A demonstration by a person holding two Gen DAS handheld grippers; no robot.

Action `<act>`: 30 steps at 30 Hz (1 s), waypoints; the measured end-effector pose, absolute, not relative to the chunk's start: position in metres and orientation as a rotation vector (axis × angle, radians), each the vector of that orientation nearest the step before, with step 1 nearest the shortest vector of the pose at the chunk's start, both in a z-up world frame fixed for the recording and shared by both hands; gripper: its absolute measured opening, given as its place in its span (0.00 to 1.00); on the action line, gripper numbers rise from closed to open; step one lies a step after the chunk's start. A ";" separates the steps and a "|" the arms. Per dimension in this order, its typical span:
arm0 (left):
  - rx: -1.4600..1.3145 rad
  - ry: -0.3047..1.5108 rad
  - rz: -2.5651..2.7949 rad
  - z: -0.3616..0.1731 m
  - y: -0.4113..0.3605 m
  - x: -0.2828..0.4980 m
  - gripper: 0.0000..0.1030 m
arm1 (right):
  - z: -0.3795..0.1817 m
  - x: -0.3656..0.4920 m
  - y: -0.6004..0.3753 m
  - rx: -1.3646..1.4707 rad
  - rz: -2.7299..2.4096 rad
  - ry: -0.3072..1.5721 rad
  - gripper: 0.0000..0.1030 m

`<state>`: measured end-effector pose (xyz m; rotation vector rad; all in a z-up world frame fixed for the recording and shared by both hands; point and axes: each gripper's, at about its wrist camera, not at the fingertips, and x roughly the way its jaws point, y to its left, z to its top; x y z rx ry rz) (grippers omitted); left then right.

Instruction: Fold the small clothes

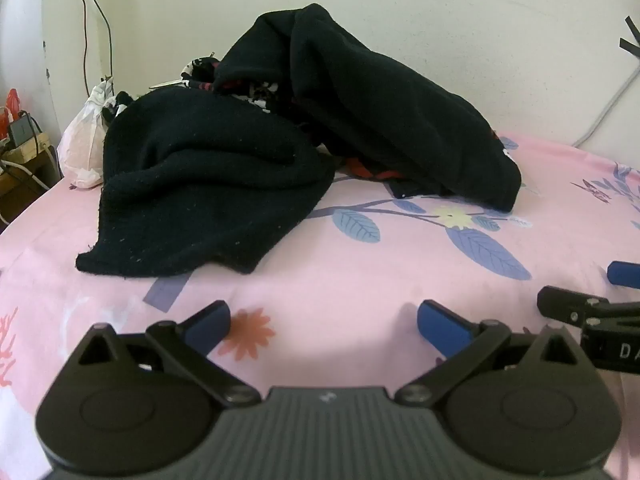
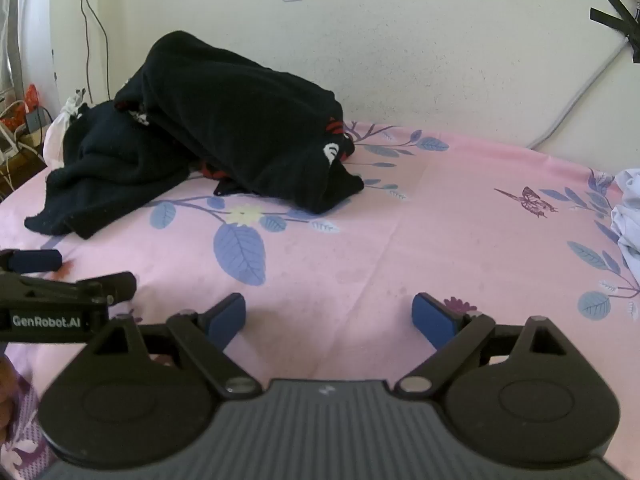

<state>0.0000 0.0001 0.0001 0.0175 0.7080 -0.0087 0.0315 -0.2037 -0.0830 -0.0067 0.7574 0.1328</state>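
- My left gripper [image 1: 323, 322] hangs low over the bed [image 1: 360, 280], tilted down, jaws spread wide with only pink sheet between the blue pads [image 1: 442, 326].
- My right gripper [image 2: 329, 317] sits just beside it, also tilted down, jaws spread and empty; bare sheet shows between its pads [image 2: 226, 318].
- Each gripper shows in the other's view: the right one's black finger and blue tip at the right edge of the left view [image 1: 592, 308], the left one's at the left edge of the right view [image 2: 60, 292].
- The clothes [image 1: 280, 132] lie in a heap at the far side of the bed, near the wall [image 1: 480, 60], well apart from both sets of jaws.
- The heap's front piece is a black knit garment [image 1: 208, 192], slumped flat toward me with its edge on the sheet.
- Behind and right of it, a second black piece [image 1: 380, 104] is draped high over other items; red and white patterned cloth [image 1: 368, 170] peeks from under it.
- A pale plastic bag [image 1: 86, 140] sits at the heap's left, touching the black knit.
- In the right view, a light bluish-white cloth [image 2: 628, 216] lies at the bed's right edge, far from the heap.
- Cables [image 1: 96, 28] run down the wall at left.
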 end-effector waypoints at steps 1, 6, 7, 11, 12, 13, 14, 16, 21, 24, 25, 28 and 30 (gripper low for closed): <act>0.018 0.707 -0.009 0.000 0.000 0.000 1.00 | -0.083 0.031 -0.204 -0.007 0.133 0.758 0.85; 0.018 0.704 0.001 0.000 -0.001 0.000 1.00 | -0.082 0.031 -0.204 -0.007 0.133 0.758 0.85; 0.018 0.705 0.002 0.000 -0.001 0.001 1.00 | -0.082 0.031 -0.204 -0.007 0.133 0.758 0.85; 0.018 0.721 -0.002 0.002 0.000 0.003 1.00 | -0.082 0.031 -0.203 -0.017 0.130 0.759 0.85; 0.020 0.724 -0.007 0.002 0.000 0.003 1.00 | -0.082 0.031 -0.203 -0.017 0.130 0.759 0.85; 0.021 0.722 -0.013 0.002 0.002 0.002 1.00 | -0.082 0.031 -0.204 -0.016 0.129 0.759 0.85; 0.021 0.718 -0.015 0.003 0.002 -0.001 1.00 | -0.083 0.031 -0.203 -0.012 0.130 0.760 0.85; 0.021 0.711 -0.019 0.002 0.003 -0.005 1.00 | -0.083 0.031 -0.204 -0.011 0.131 0.760 0.85; 0.030 0.696 -0.054 0.002 0.005 -0.014 1.00 | -0.083 0.031 -0.203 -0.013 0.130 0.760 0.85; 0.014 0.663 -0.069 0.006 0.012 -0.021 1.00 | -0.084 0.031 -0.203 -0.014 0.130 0.760 0.85; 0.008 0.634 -0.064 0.008 0.017 -0.025 1.00 | -0.084 0.032 -0.203 -0.013 0.130 0.760 0.85; 0.043 0.548 -0.028 0.015 0.030 -0.030 1.00 | -0.084 0.031 -0.204 -0.013 0.130 0.759 0.85; 0.091 0.495 0.006 0.019 0.038 -0.029 0.97 | -0.083 0.031 -0.206 -0.001 0.138 0.752 0.82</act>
